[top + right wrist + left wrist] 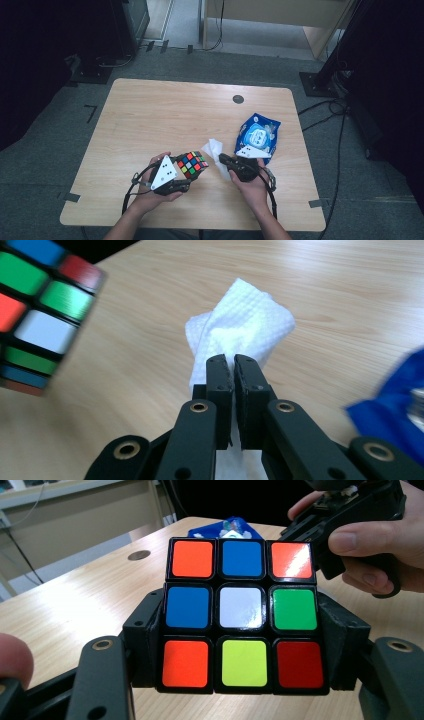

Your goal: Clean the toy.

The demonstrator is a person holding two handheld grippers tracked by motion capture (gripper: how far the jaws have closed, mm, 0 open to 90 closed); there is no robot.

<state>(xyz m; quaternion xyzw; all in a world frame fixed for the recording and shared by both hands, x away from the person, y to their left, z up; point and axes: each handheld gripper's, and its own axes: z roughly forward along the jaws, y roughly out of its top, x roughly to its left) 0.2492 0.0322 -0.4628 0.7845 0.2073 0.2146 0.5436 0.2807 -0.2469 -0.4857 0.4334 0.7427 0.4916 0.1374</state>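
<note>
A: Item one? 
B: Left gripper (240, 680), jaws clamped on puzzle cube (242, 612), held above table (150, 115), near-left.

A: Item two? 
B: Right gripper (234, 365), jaws pinching white tissue (240, 325), just right of the cube; blue packet (259, 134) beyond.

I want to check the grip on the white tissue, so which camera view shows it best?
The right gripper view: the white tissue sits close up, pinched between the right gripper jaws. The high view shows the tissue small, beside the cube.
</note>
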